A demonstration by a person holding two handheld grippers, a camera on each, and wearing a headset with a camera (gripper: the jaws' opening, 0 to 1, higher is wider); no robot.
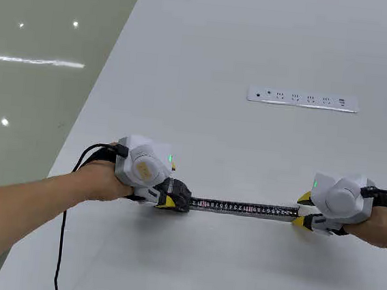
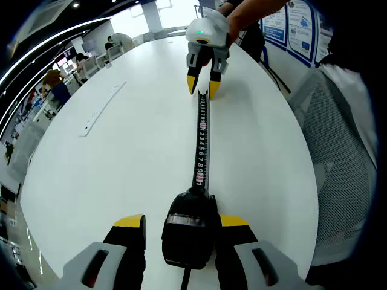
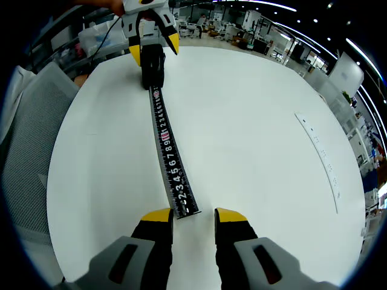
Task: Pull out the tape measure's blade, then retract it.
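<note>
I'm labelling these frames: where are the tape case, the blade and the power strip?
Tape case [image 2: 190, 232], left gripper view, its black top.
Blade [image 3: 169, 158], right gripper view, mid-length on the numbers.
Power strip [image 1: 301, 98], head view, its middle.

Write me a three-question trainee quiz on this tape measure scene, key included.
1. Fill in: the right gripper's jaws stand ____ at the blade's tip.
2. The tape measure case sits between the jaws of: A) left gripper B) right gripper C) neither.
3. True or false: the blade is fully retracted.
Key: 1 open; 2 A; 3 false.
</note>
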